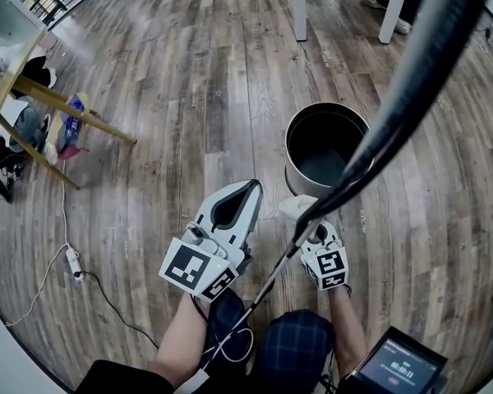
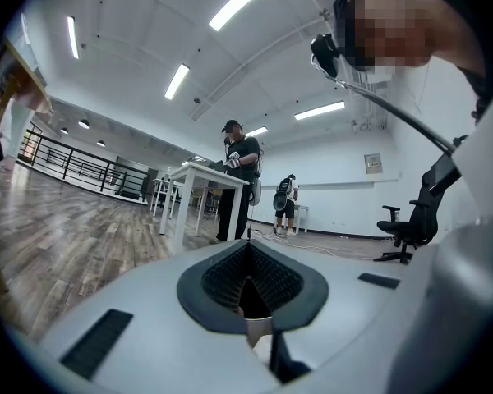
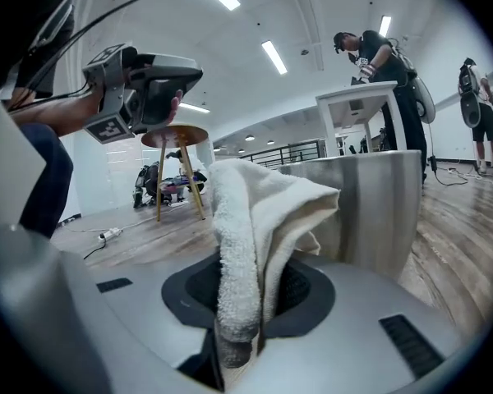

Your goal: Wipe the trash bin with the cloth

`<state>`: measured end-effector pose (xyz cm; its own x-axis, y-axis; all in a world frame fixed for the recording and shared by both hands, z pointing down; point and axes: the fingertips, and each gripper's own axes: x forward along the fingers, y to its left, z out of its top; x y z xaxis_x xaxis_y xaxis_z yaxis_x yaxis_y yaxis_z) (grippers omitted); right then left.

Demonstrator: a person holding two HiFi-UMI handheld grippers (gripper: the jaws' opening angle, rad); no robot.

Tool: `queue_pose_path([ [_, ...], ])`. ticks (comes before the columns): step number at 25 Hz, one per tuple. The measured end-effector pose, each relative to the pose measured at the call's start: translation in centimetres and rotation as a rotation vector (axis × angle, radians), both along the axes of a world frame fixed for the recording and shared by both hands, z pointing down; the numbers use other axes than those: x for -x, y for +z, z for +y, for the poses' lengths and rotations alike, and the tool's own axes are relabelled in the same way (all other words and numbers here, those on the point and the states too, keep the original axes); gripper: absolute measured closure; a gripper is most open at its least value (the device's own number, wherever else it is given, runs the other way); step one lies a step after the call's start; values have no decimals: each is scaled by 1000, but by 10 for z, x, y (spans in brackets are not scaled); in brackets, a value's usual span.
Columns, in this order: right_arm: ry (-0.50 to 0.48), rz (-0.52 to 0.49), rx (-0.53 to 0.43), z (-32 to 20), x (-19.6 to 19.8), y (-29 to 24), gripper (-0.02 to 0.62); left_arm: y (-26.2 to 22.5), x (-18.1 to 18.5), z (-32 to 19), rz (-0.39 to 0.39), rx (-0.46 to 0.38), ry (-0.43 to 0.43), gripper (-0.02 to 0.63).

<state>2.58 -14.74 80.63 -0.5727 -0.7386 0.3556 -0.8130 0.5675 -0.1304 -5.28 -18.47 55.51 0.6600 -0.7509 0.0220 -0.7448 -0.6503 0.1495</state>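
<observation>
Right gripper view: fingers (image 3: 312, 298) tight around cloth (image 3: 251, 236), half-hiding trash bin (image 3: 370, 212); left fingers (image 2: 292, 290) together.

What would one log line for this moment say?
right gripper: shut on cloth | cloth: by bin outer wall, contact unclear | left gripper: shut, empty

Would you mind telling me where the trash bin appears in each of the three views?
Head view: trash bin right of centre, just beyond the cloth.
Left gripper view: not in it.
Right gripper view: trash bin centre-right, directly behind the cloth.
Shared landmark: the white cloth, next to the trash bin in both.
</observation>
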Motion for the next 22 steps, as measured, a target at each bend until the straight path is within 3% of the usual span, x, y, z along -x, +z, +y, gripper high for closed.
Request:
queue_pose_path([
  [7,-38,25,59,-24,33,30,503,0,3,2,-6,4,-1,609],
  [15,50,127,133,-46,7,79,503,2,0,2,-26,7,8,609],
  [22,130,10,121,-48,-14,57,503,3,0,1,-25,6,7,609],
])
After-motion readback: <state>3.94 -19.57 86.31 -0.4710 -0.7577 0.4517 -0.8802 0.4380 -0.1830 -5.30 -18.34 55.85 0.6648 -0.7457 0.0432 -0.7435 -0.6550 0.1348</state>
